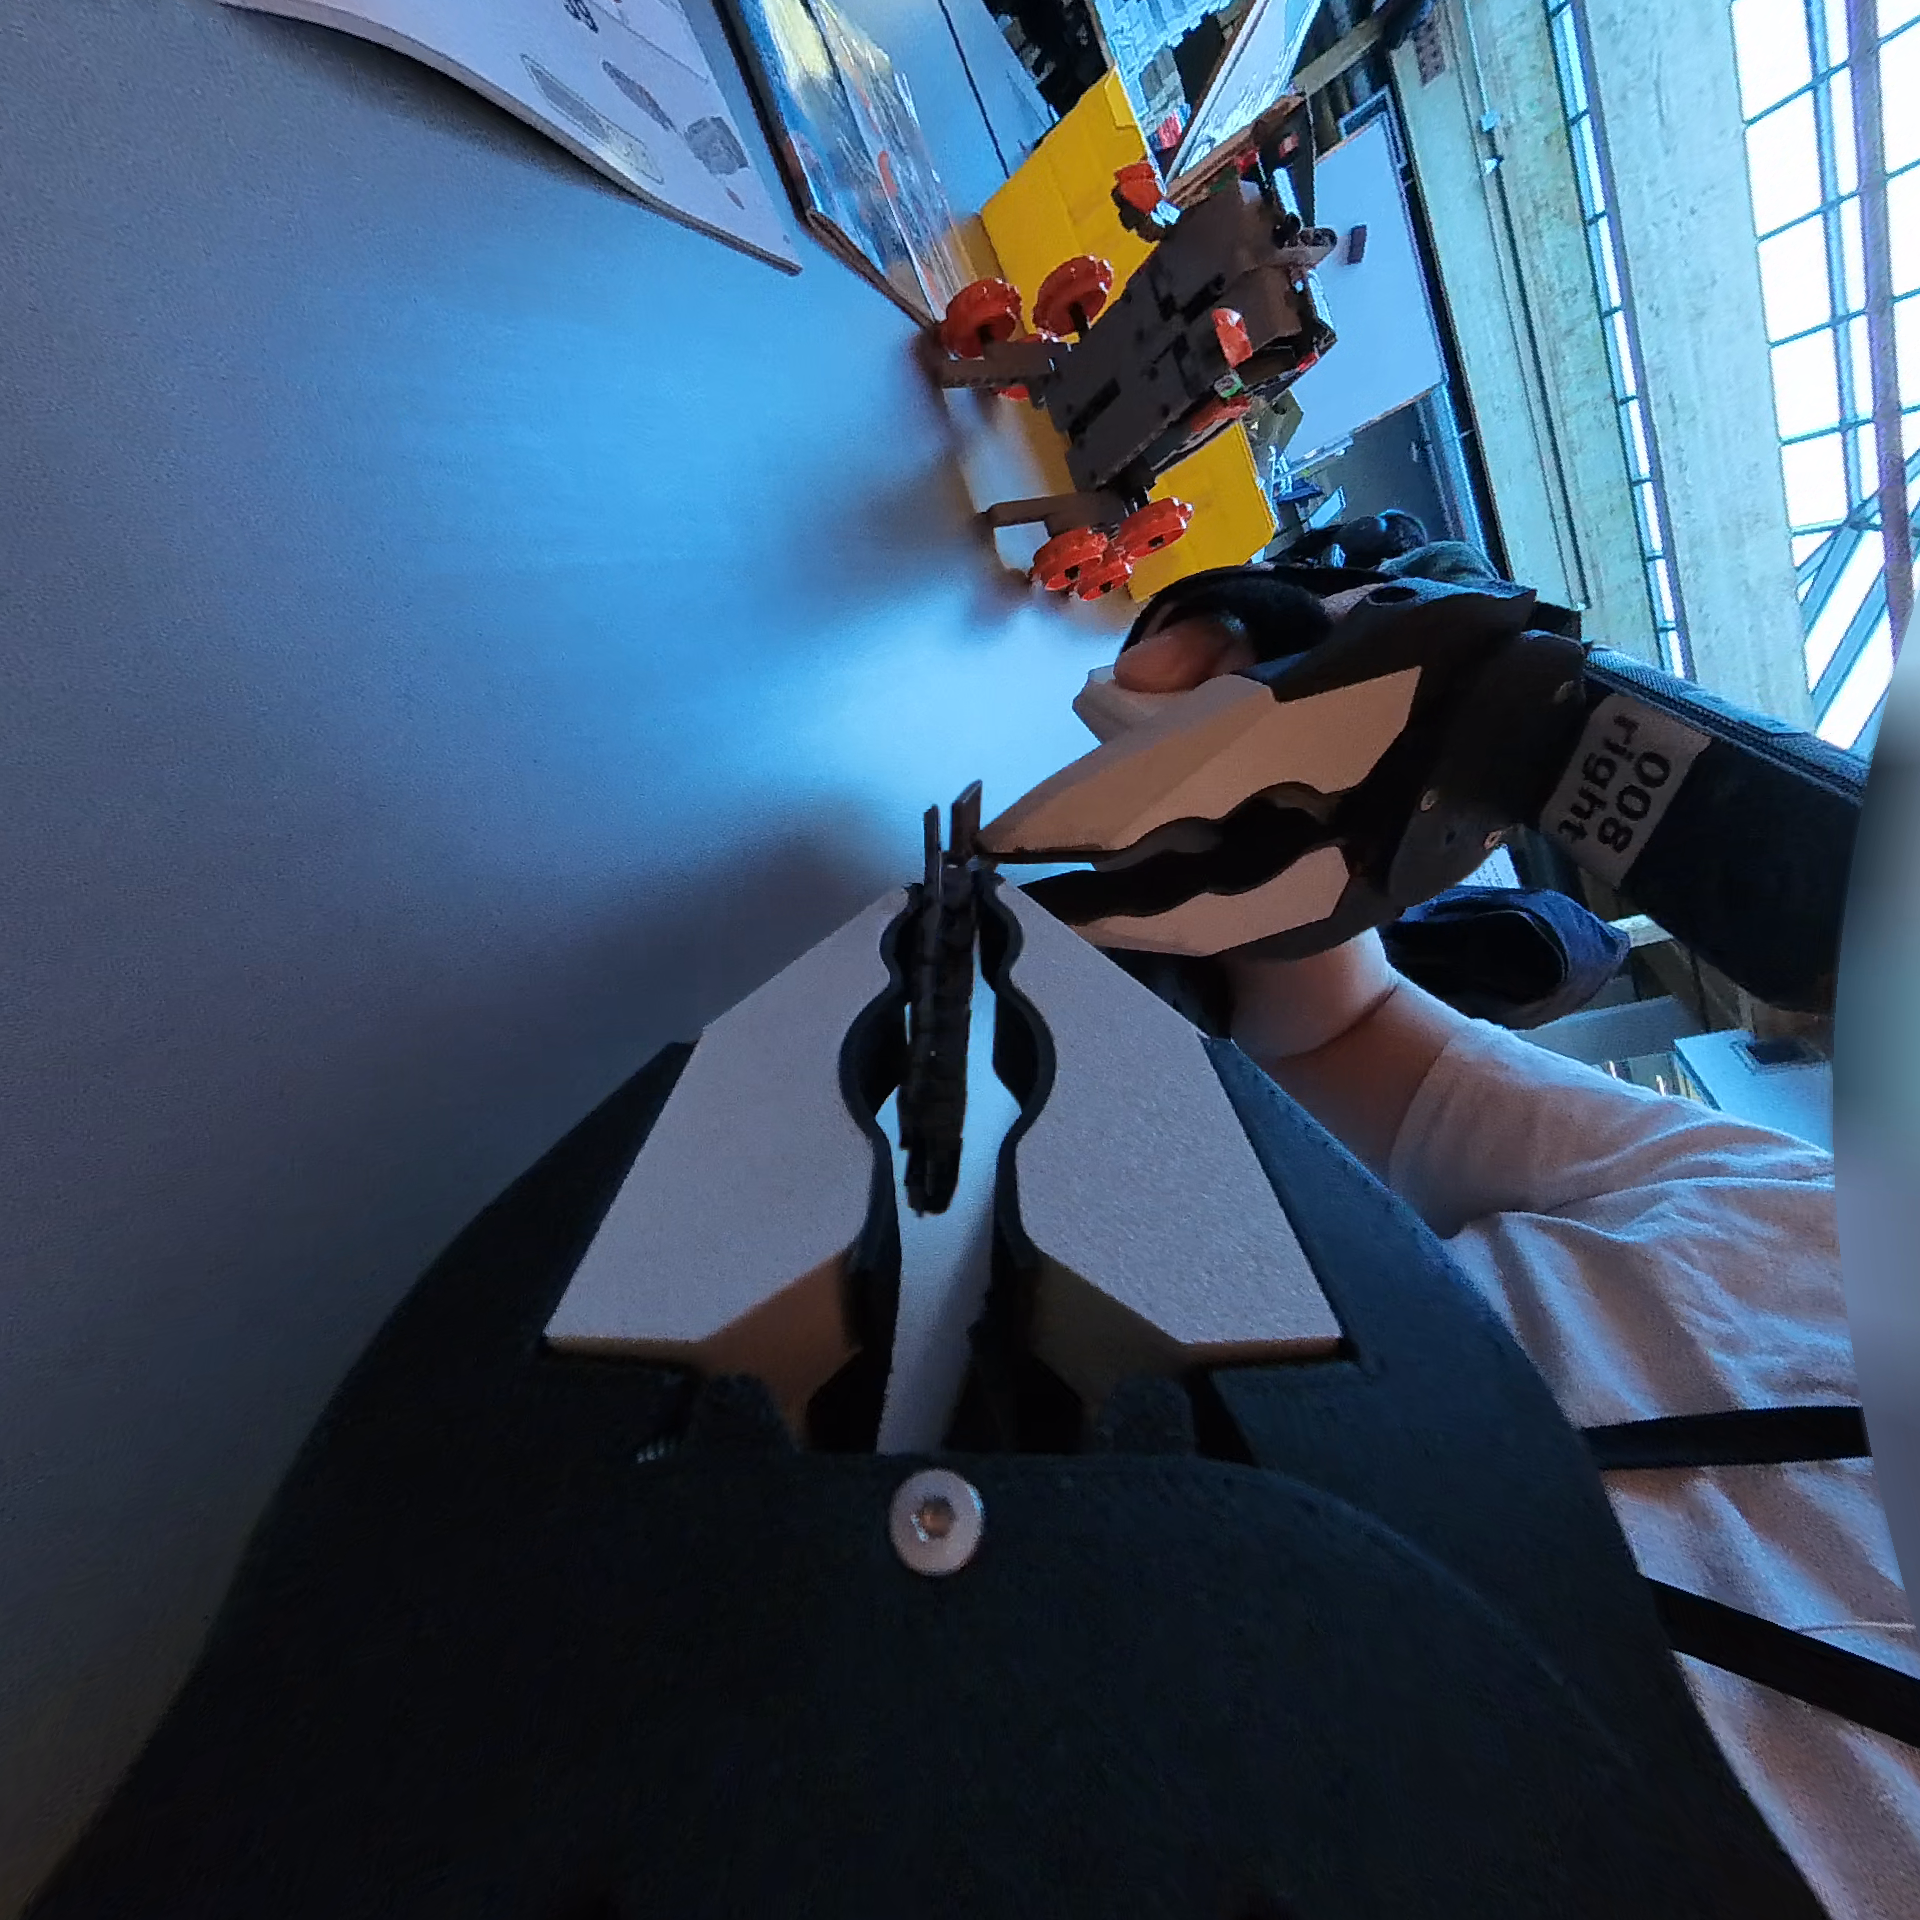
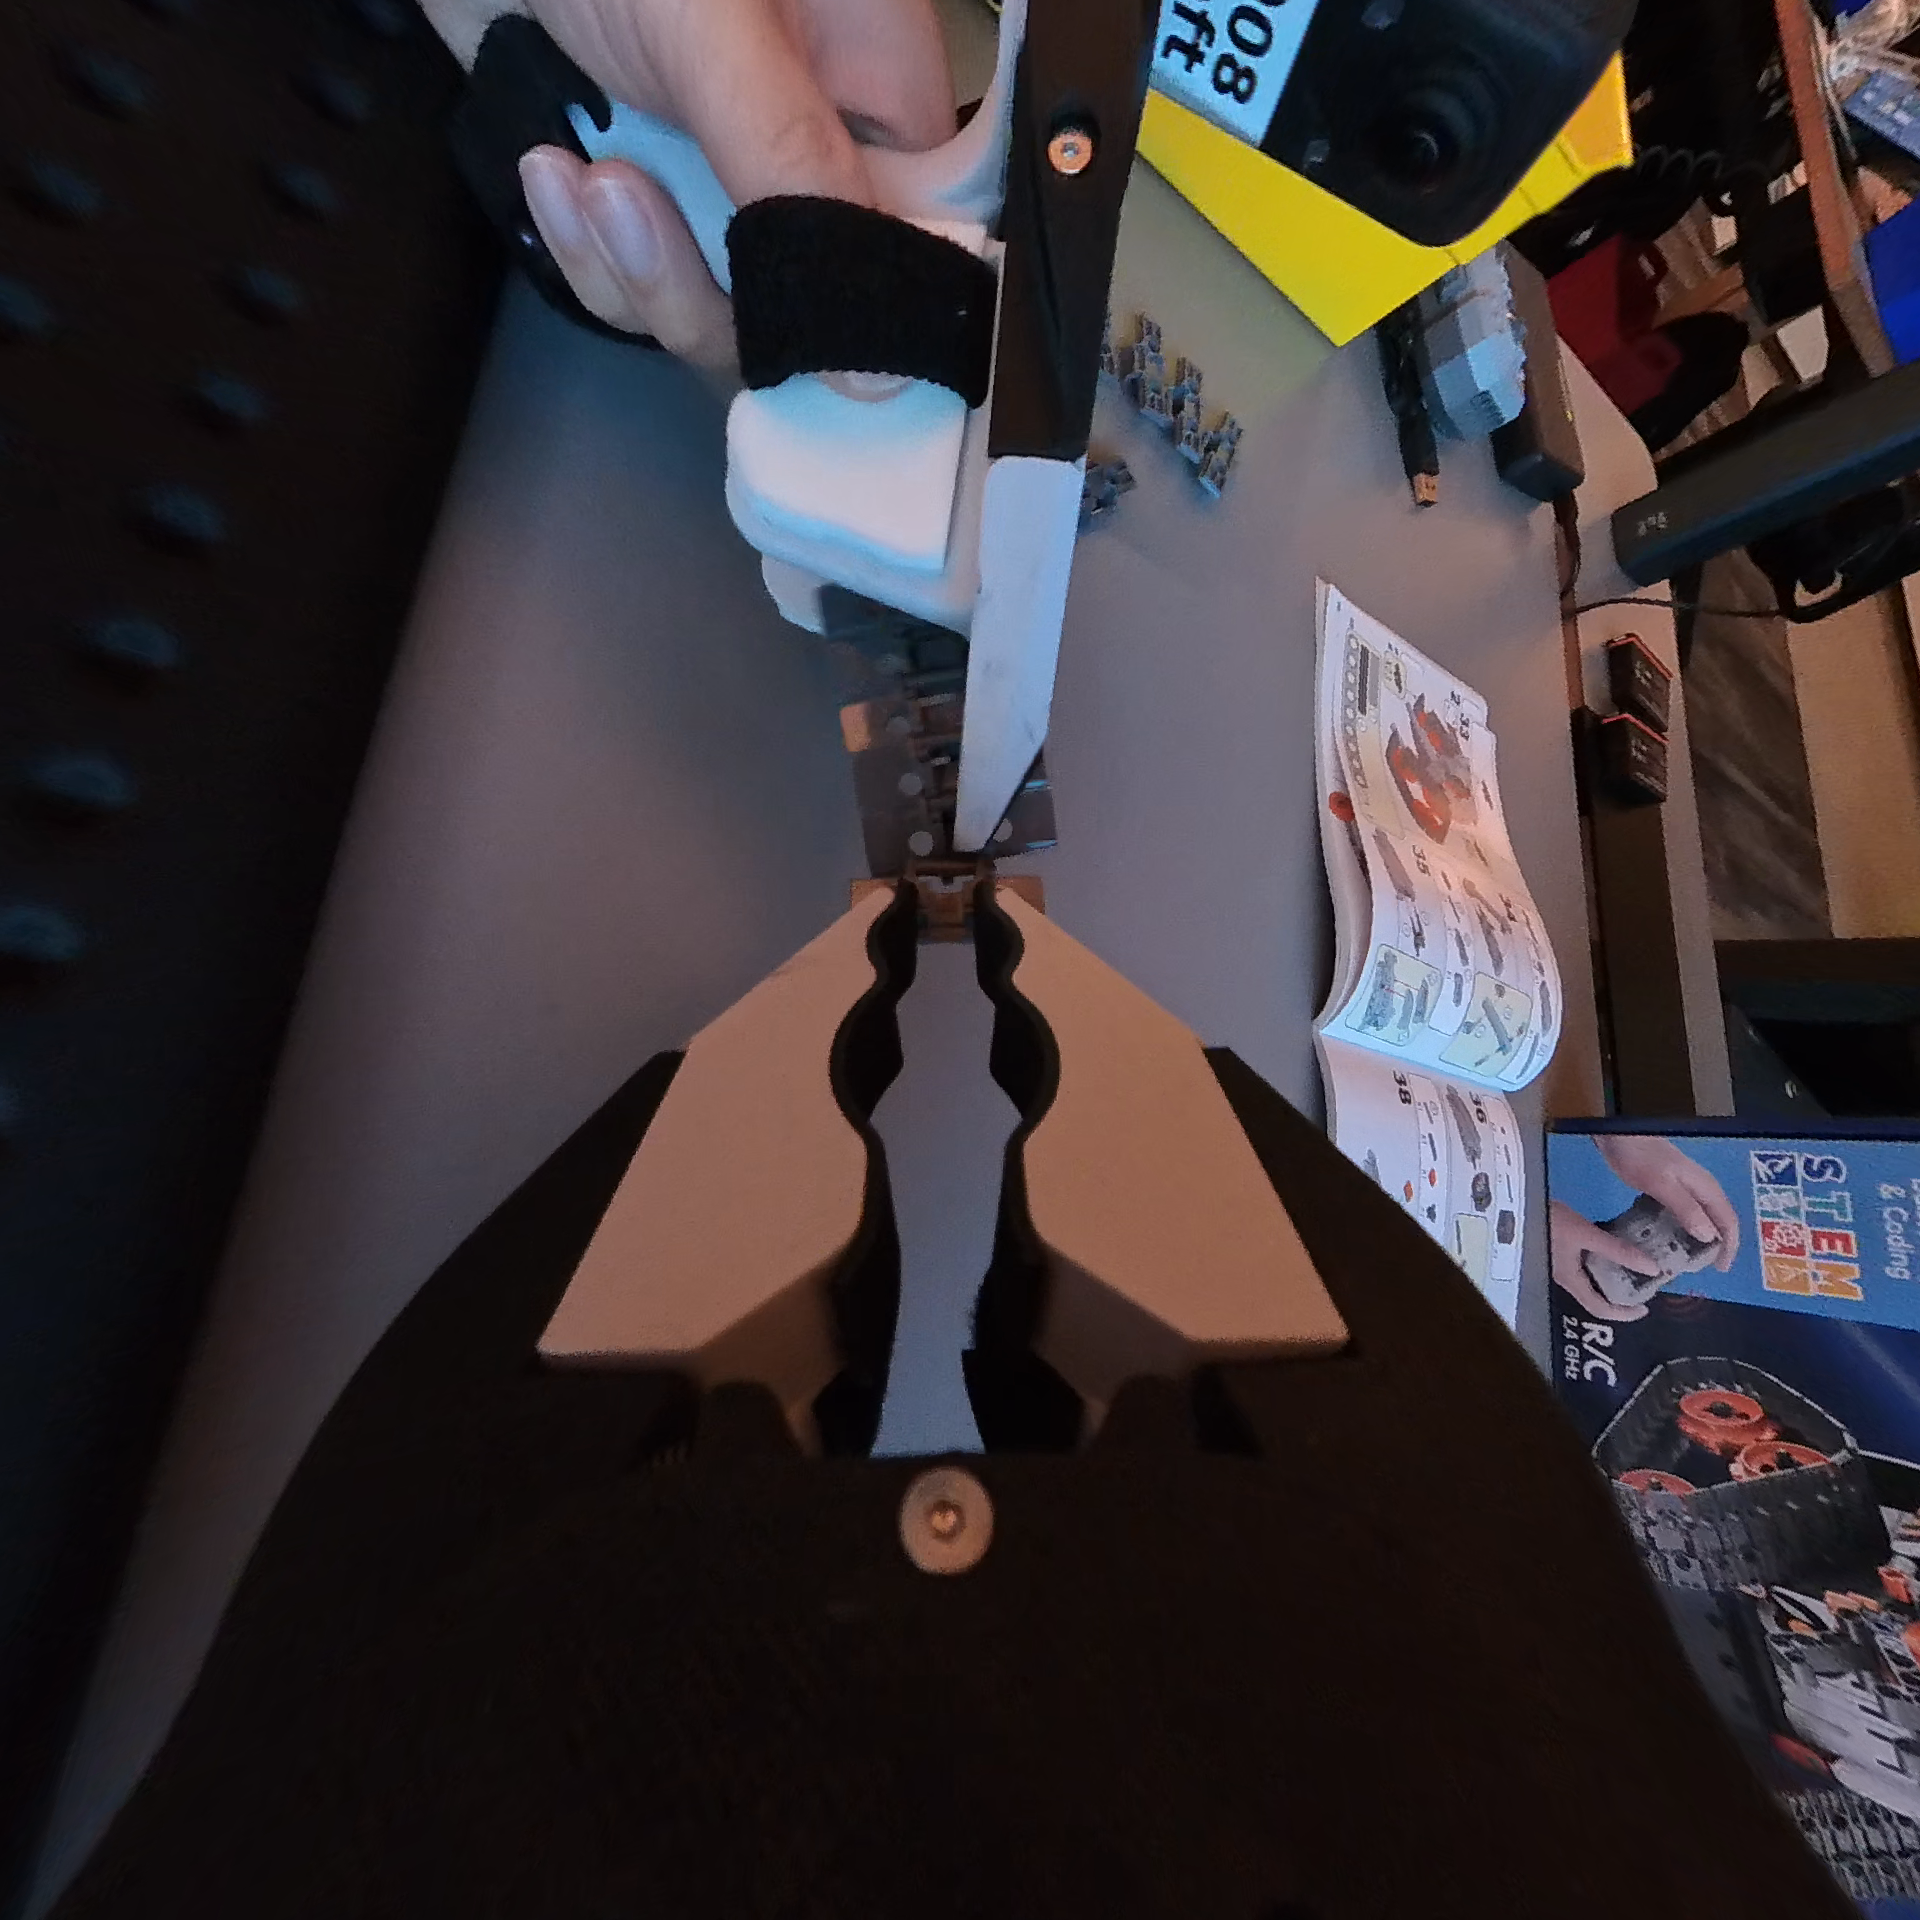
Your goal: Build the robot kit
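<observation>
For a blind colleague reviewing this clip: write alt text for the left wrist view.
The left gripper is shut on a dark strip of toy building pieces, while the right gripper pinches a small dark piece at the strip's tip. Behind them on the grey table stand a dark toy vehicle with orange wheels, an open instruction booklet and a yellow box.

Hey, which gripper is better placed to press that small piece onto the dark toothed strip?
Right, probably. The right gripper pinches the small piece at its tips, touching the end of the dark toothed strip. The left gripper is shut along the strip's length, so it seems better suited to bracing it.
</observation>
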